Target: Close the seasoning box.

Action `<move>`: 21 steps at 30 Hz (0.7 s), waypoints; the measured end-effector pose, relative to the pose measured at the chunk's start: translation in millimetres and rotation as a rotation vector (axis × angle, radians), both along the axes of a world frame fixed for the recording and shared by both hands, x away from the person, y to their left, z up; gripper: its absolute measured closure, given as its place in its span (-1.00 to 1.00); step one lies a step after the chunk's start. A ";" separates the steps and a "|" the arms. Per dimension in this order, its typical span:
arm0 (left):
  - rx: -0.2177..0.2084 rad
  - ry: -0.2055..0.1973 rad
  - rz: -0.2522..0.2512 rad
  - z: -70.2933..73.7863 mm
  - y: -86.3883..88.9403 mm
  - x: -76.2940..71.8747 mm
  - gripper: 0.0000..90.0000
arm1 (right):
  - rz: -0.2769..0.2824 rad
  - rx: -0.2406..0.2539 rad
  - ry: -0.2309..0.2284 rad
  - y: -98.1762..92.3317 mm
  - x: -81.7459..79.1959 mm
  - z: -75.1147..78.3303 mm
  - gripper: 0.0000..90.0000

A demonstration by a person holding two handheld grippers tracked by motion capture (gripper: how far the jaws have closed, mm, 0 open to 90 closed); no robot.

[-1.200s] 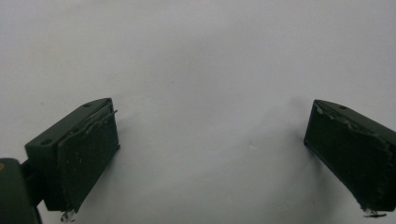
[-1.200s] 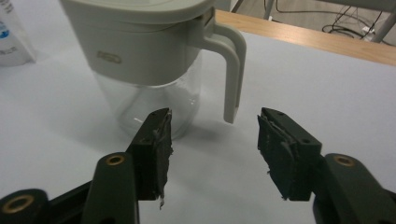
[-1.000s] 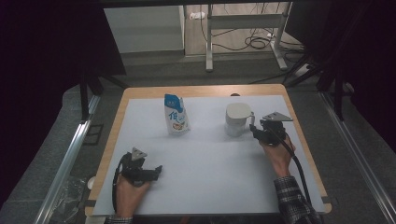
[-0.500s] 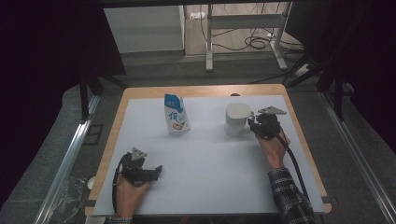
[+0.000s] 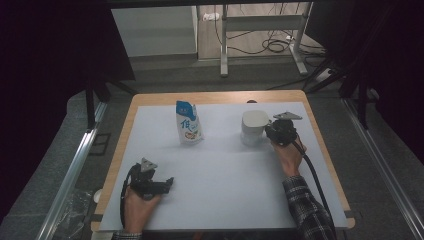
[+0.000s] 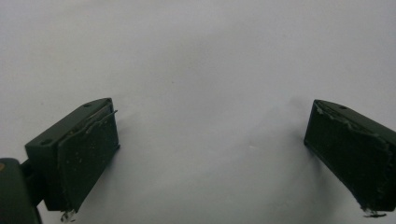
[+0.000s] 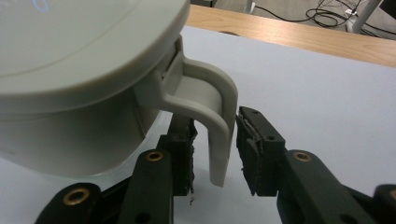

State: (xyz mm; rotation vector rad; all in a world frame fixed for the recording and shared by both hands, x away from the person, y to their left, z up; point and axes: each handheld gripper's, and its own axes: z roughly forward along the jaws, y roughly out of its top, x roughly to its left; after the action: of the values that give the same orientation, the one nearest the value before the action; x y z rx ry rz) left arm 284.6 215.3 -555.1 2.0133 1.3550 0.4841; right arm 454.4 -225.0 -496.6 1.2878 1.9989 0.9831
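Mug (image 5: 253, 127) stands right of the carton (image 5: 188, 123), well apart, on the mat (image 5: 225, 185). Right gripper (image 7: 215, 149) straddles its handle (image 7: 218, 126), jaws just closing, pads near but not clearly pressing. Left gripper (image 6: 210, 154), nearer the person than the carton, gapes wide and holds nothing.

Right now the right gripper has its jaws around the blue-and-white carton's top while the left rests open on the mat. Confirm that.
Not the carton. The right gripper has its jaws, just closing, either side of the grey lidded cup's handle, as the right gripper view shows. The left gripper does rest open on the mat.
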 end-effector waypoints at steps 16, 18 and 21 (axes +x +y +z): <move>0.000 0.000 0.000 0.0 0.0 0.0 -0.94 | -0.044 -0.025 -0.030 4.6 -0.3 -3.2 0.76; 0.000 0.000 0.000 0.0 0.0 0.0 -0.94 | -0.048 -0.008 -0.029 4.7 0.4 -3.6 0.80; 0.000 0.000 0.000 0.0 0.0 0.0 -0.94 | -0.048 -0.003 -0.025 5.6 -0.7 -2.8 0.80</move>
State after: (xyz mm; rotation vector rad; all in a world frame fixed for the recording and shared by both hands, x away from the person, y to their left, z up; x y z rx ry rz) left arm 284.6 215.3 -555.1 2.0129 1.3552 0.4838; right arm 453.7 -219.3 -499.3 1.3096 1.9413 0.9687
